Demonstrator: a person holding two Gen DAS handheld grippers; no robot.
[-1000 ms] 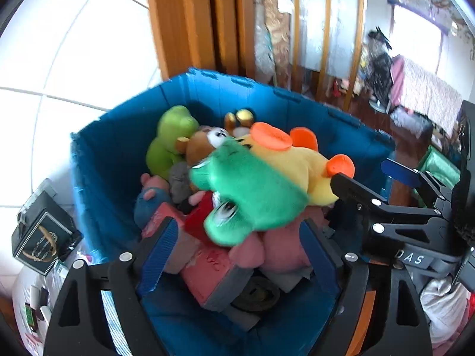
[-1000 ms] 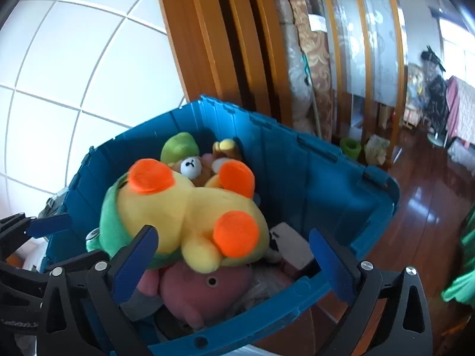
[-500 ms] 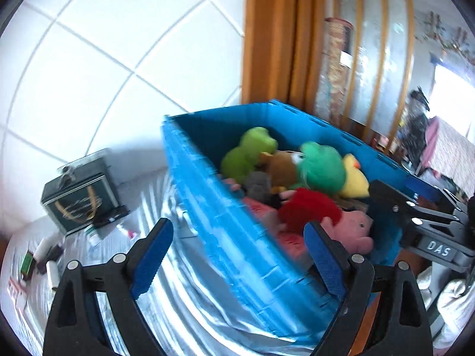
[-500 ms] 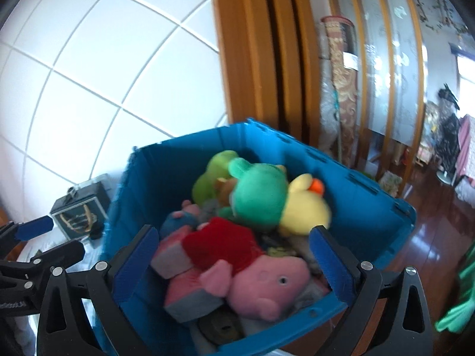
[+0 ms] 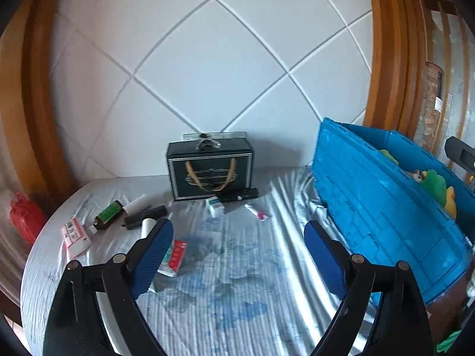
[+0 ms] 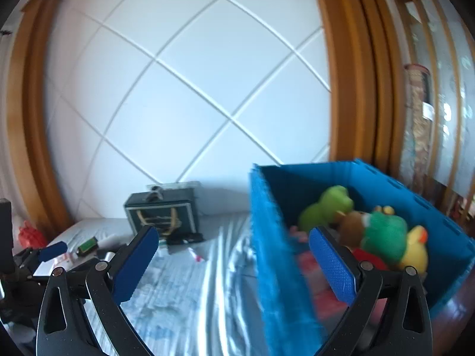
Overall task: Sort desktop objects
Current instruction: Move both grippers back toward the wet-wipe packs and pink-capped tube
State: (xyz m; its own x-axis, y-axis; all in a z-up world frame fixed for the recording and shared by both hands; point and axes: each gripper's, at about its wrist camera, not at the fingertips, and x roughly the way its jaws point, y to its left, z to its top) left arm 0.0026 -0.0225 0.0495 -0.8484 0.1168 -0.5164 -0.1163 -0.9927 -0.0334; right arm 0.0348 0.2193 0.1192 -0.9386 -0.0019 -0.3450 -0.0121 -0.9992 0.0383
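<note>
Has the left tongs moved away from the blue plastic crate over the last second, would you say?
Yes: the left tongs swung left, off the blue plastic crate.

Left wrist view: looking forward and down between spread blue fingers (image 5: pixel 154 255) across a silver-covered table (image 5: pixel 237 281) toward a white tiled wall, dark gift box (image 5: pixel 210 172) centred at the back, blue crate (image 5: pixel 380 207) at right. Right wrist view: aimed further right, close to the same crate (image 6: pixel 276 252), peering inside. Shared by both: gift box (image 6: pixel 161 216), crate, wall.
</note>
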